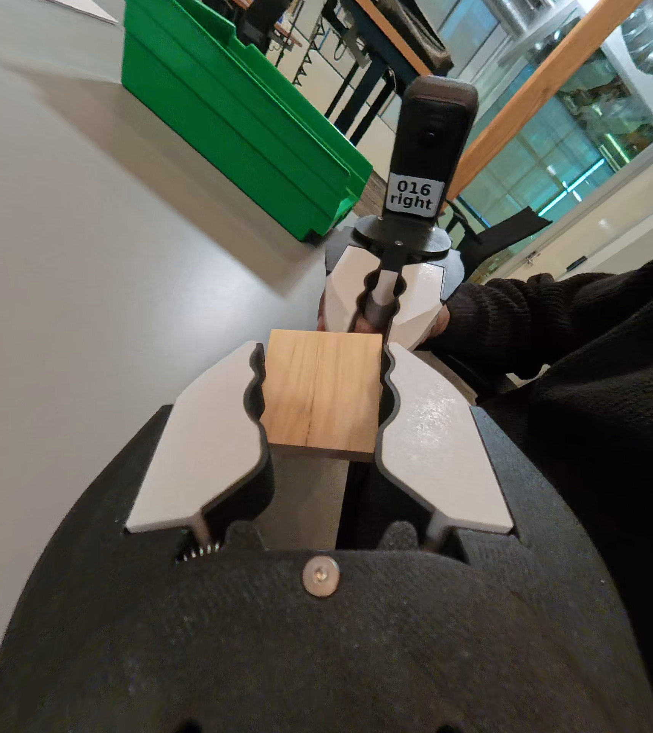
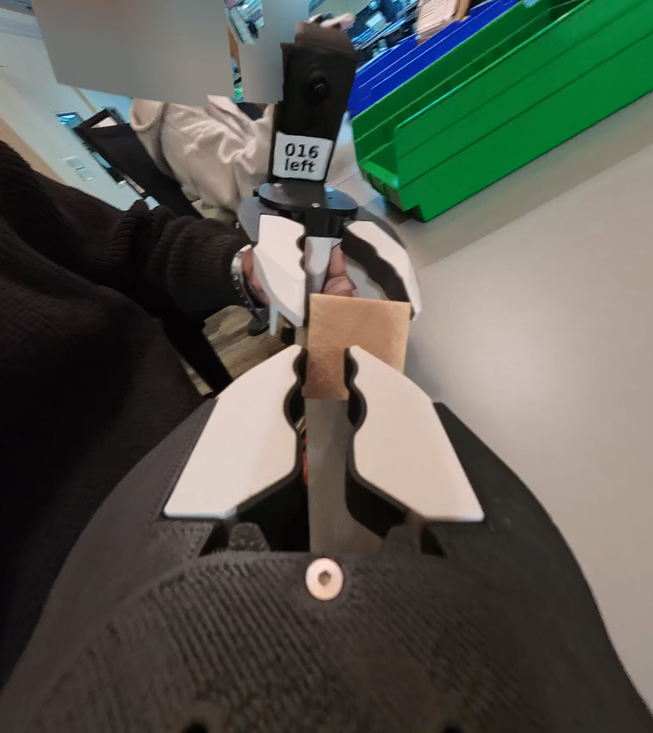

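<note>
Over a grey table (image 1: 59,277) with a green bin (image 1: 237,131), both hand-held grippers (image 1: 321,388) (image 2: 323,377) seemingly clamp one wooden block (image 1: 321,396).

Wood block (image 1: 321,396) between left gripper (image 1: 321,390) fingers (image 1: 214,432): pale, visible grain, matt. Fingers smooth white plastic, slight sheen; gripper body rough black layered plastic, shiny metal screw (image 1: 320,575). Worktop (image 1: 79,277) beside fingers smooth grey, matt. Green bins (image 1: 237,119) beyond fingertips: glossy plastic. Sleeve (image 1: 555,317) black knit cloth.
</note>
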Available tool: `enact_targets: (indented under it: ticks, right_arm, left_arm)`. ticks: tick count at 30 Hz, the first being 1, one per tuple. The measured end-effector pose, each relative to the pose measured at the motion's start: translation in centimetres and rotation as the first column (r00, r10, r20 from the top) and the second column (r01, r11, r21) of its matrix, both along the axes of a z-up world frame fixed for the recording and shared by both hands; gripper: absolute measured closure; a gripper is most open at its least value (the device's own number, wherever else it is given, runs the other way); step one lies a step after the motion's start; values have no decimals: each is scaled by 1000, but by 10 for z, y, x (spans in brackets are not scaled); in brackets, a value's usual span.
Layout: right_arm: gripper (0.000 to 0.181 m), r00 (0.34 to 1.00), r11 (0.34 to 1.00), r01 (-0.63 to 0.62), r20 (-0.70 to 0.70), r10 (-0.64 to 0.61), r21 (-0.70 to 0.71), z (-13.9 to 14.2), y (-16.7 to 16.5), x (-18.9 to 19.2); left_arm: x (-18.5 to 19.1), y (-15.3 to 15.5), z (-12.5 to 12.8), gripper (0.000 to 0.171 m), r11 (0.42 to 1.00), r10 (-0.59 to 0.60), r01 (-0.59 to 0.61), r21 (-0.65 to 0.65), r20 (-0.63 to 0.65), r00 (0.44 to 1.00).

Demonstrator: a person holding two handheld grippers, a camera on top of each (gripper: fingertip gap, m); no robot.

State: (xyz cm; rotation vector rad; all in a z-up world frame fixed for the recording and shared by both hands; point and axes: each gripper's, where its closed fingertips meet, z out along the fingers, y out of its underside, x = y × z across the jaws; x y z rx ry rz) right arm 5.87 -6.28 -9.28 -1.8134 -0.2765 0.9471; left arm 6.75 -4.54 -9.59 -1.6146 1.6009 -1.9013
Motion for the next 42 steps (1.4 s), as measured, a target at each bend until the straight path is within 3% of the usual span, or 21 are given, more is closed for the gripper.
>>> enact_targets:
  ticks: [3,6,9,12,15,18,32,39,42]
  right_arm:
    - [128,997,997,79,-12,-79,-2,2,7,13]
    - [109,981,992,122,-152,-123,-19,8,10,24]
    - [97,927,987,135,-341,-156,-87,10,15,26]
    - [91,908,984,126,-385,-165,-125,4,19,15]
    - [92,921,987,117,-361,-150,-110,4,23,1]
    - [121,916,993,105,-382,-121,-62,12,23,-5]
    - [122,935,990,138,-327,-140,-31,17,20,19]
    - [122,978,995,78,-189,-89,-69,-3,16,20]
    - [122,991,997,46,-124,-54,-65,-6,14,15]
  left_arm:
    - [0,5,11,115,995,16,-14,-95,20,1000]
    - [2,14,20,115,984,62,-53,-173,49,997]
    - [5,25,31,115,958,138,-113,-265,78,987]
    - [8,29,38,115,937,193,-157,-313,87,977]
    - [8,24,39,115,942,203,-169,-290,92,975]
    - [9,17,39,115,947,197,-164,-277,95,976]
    - [7,9,20,113,972,88,-81,-220,19,996]
    - [5,0,-4,108,997,39,-42,-59,-62,997]
    - [4,-2,-4,108,998,19,-23,-57,-60,998]
